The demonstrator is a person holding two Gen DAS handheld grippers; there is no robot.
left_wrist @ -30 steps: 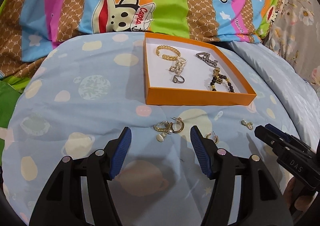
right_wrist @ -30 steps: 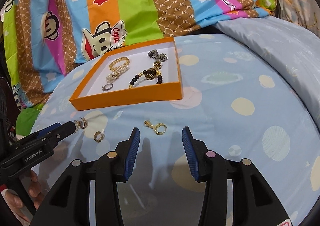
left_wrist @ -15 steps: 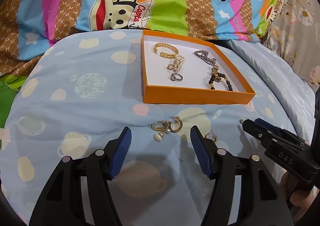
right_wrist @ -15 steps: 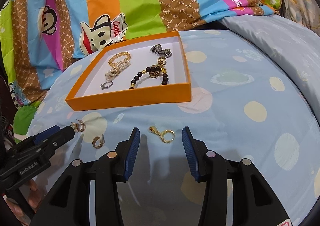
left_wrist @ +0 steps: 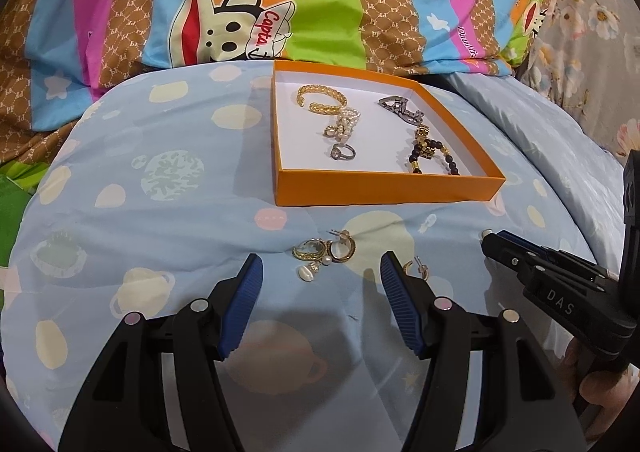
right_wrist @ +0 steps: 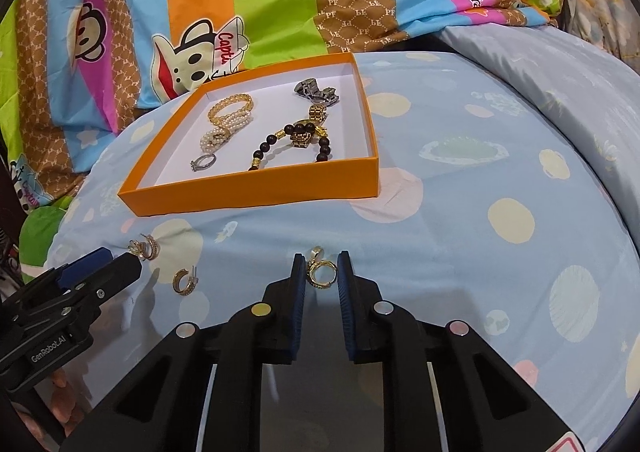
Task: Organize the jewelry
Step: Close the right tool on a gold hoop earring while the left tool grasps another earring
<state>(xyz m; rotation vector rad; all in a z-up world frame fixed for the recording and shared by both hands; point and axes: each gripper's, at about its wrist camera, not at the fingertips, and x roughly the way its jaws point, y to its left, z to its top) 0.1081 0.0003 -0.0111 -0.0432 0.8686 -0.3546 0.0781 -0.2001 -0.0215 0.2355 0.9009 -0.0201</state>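
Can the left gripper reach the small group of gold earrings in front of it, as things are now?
Probably yes. The left gripper is open, and the earring cluster lies on the blue bedding just beyond its fingertips, with nothing between. The right gripper works well aside.

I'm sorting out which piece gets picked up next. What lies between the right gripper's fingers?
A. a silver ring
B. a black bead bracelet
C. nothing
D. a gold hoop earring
D: in the right wrist view the gold hoop earring lies on the bedspread between the closing jaws of the right gripper, outside the orange box.
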